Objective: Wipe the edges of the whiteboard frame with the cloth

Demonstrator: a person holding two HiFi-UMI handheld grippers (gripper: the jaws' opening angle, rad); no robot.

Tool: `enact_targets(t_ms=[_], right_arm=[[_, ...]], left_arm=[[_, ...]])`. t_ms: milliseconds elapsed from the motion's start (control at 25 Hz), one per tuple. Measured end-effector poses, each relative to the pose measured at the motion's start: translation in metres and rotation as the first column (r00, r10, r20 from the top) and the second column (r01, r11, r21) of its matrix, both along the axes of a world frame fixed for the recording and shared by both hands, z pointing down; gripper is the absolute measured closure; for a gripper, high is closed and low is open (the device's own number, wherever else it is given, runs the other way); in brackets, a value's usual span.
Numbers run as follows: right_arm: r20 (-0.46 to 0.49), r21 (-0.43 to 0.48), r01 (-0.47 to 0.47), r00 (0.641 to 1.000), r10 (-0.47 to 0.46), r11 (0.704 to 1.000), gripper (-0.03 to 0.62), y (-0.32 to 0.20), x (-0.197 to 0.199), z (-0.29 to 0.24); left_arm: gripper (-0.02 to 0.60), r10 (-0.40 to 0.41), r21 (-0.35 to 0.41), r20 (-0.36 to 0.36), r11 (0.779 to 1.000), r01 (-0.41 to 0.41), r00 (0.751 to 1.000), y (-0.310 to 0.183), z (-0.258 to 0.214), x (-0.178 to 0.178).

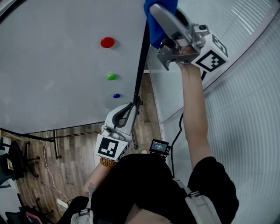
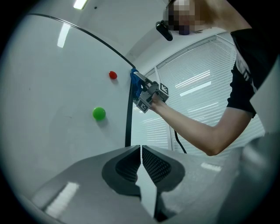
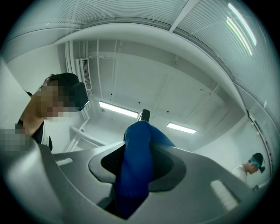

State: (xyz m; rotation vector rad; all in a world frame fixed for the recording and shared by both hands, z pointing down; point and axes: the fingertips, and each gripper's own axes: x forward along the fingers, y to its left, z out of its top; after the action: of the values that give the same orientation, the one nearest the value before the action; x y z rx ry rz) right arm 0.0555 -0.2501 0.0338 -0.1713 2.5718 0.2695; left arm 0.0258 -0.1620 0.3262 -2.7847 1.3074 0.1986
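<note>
Right gripper (image 1: 162, 13): jaws clamped on the cloth (image 1: 154, 30), which fills the gap between the pads and bulges past the tips.
Cloth: blue and bunched into a wad at this gripper's tip, where it appears to press on the whiteboard frame (image 1: 141, 65).
Handling: likely light, limp and squashy. It should mould round the thin edge, but drag could tug it out. The deep bite into the wad's middle looks right.
Frame: a thin, stiff black strip running from the right gripper's tip down towards the left gripper (image 2: 141, 162).
Left gripper: jaws drawn together to a hairline slit with nothing between them, well below the right gripper and just beside the frame's lower run.
Beside the tool: a red magnet (image 1: 107, 42), a green magnet (image 1: 111, 77) and a blue magnet (image 1: 116, 96) sit on the whiteboard (image 1: 57, 74), left of the frame and clear of it.
In the way: probably the left gripper, if the wipe travels down. The blinds (image 1: 245, 87) stand close on the right.
</note>
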Motion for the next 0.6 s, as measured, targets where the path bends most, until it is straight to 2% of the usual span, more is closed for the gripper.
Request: enact_targets(t_ms=[400, 600], right_arm=[[0.055, -0.016, 0.0, 0.999, 0.001, 1.0, 0.428, -0.002, 0.0, 0.05], [0.08, -0.027, -0.011, 0.997, 0.013, 1.0, 0.43, -0.001, 0.003, 0.054]], left_arm=[[0.581, -0.022, -0.026, 0.02, 0.999, 0.023, 1.0, 0.001, 0.041, -0.012], [0.581, -0.02, -0.026, 0.02, 0.999, 0.021, 1.0, 0.004, 0.041, -0.01]])
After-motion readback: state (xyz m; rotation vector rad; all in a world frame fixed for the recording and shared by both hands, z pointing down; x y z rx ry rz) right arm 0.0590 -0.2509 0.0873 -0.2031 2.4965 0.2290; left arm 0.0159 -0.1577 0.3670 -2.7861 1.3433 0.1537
